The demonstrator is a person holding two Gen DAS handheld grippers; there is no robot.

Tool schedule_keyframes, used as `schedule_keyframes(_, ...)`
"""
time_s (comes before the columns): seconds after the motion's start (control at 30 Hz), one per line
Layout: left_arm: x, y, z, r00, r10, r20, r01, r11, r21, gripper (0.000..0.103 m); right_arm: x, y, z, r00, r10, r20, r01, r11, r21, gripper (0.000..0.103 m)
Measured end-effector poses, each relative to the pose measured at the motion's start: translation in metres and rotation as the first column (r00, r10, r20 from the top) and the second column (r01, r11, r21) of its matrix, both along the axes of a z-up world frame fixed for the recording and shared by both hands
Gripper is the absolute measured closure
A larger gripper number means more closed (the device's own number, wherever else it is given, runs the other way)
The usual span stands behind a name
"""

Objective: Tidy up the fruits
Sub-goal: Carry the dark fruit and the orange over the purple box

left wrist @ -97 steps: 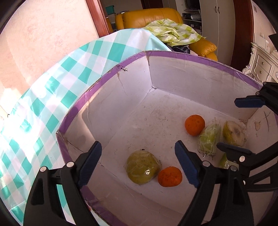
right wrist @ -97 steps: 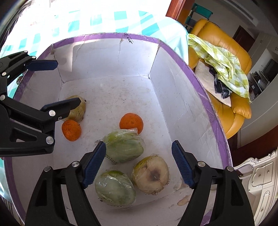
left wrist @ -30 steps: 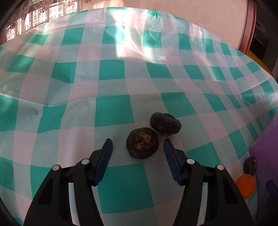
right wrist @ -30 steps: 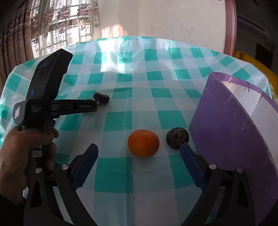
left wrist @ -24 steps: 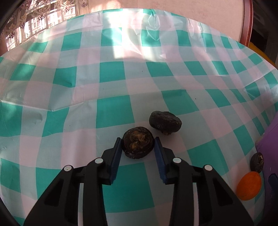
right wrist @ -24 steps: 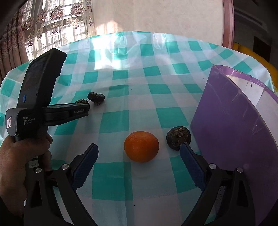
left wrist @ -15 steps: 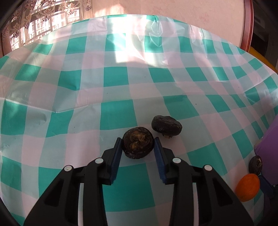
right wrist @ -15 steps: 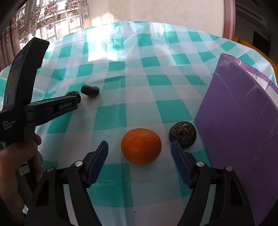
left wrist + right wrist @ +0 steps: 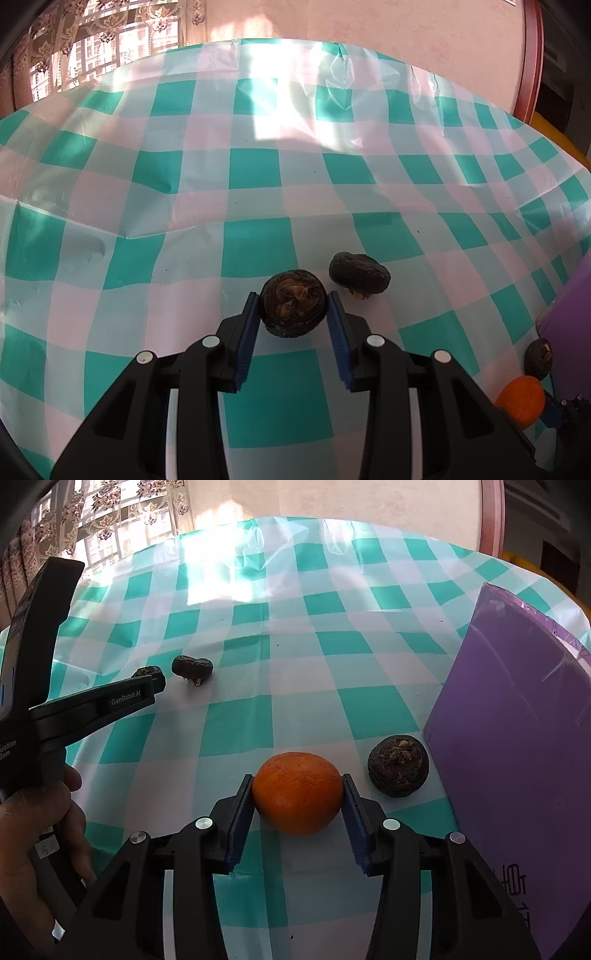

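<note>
Two claws clamped, left claw (image 9: 292, 320) on half-hidden dark fruit (image 9: 293, 308), right claw (image 9: 297, 800) on orange (image 9: 297, 793).

- The left gripper (image 9: 292, 319) clamps a dark round fruit (image 9: 293, 308) at lower centre.
- A second dark fruit (image 9: 359, 275) lies just right.
- An orange (image 9: 521, 401) sits at lower right on the checked tablecloth (image 9: 258, 177).

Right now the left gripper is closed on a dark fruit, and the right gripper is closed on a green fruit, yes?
Not quite: the right gripper is closed on an orange, not a green fruit, as the right wrist view shows. The left gripper does grip a dark fruit.
</note>
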State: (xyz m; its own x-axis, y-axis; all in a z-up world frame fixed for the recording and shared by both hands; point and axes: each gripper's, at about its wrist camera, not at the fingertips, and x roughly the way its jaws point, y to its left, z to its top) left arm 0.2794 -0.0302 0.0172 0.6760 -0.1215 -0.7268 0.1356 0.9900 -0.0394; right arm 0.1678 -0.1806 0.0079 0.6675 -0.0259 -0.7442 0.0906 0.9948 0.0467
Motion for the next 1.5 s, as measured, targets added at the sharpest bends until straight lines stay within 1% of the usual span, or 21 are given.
schedule_keyframes(0.17,-0.001,0.01,0.001,1.0,0.022,0.006,-0.022,0.999,-0.033,0.066,-0.002,0.003,0.0,0.999,0.034,0.005,-0.034,0.999,0.008,0.058)
schedule_keyframes(0.3,-0.002,0.02,0.005,0.999,0.046,0.018,-0.044,0.997,-0.063,0.066,-0.006,0.009,0.003,0.998,0.063,0.03,-0.062,0.998,-0.014,0.058)
schedule_keyframes(0.53,-0.006,0.035,0.014,0.994,0.096,0.061,-0.089,0.99,-0.113,0.066,-0.023,0.029,0.016,0.986,0.113,0.124,-0.097,0.987,-0.128,0.058)
schedule_keyframes(0.63,-0.011,0.037,0.021,0.992,0.087,0.091,-0.072,0.985,-0.158,0.066,-0.027,0.031,0.02,0.981,0.118,0.152,-0.096,0.985,-0.145,0.058)
schedule_keyframes(0.7,-0.015,0.034,0.024,0.991,0.083,0.109,-0.065,0.985,-0.159,0.066,-0.029,0.03,0.022,0.979,0.116,0.169,-0.092,0.985,-0.144,0.058)
schedule_keyframes(0.8,-0.021,0.03,0.029,0.988,0.069,0.136,-0.043,0.982,-0.186,0.066,-0.037,0.029,0.027,0.971,0.112,0.209,-0.081,0.985,-0.152,0.058)
schedule_keyframes(0.9,-0.031,0.021,0.039,0.982,0.049,0.18,-0.016,0.984,-0.18,0.066,-0.048,0.031,0.032,0.959,0.12,0.258,-0.077,0.982,-0.171,0.058)
schedule_keyframes(1.0,-0.044,0.01,0.05,0.975,0.033,0.22,0.004,0.986,-0.166,0.066,-0.059,0.031,0.035,0.949,0.13,0.288,-0.082,0.981,-0.174,0.058)
schedule_keyframes(1.2,-0.073,-0.011,0.066,0.962,0.004,0.272,0.029,0.992,-0.119,0.066,-0.074,0.021,0.039,0.944,0.134,0.303,-0.103,0.988,-0.117,0.058)
schedule_keyframes(1.3,-0.087,-0.023,0.076,0.956,-0.023,0.291,0.052,0.994,-0.095,0.066,-0.085,0.013,0.05,0.935,0.13,0.331,-0.106,0.99,-0.09,0.058)
schedule_keyframes(1.4,-0.102,-0.035,0.085,0.95,-0.048,0.308,0.079,0.993,-0.089,0.066,-0.103,0.006,0.064,0.92,0.129,0.369,-0.109,0.991,-0.073,0.058)
schedule_keyframes(1.5,-0.117,-0.055,0.094,0.937,-0.098,0.335,0.129,0.989,-0.071,0.066,-0.122,-0.003,0.078,0.909,0.118,0.4,-0.105,0.993,-0.055,0.058)
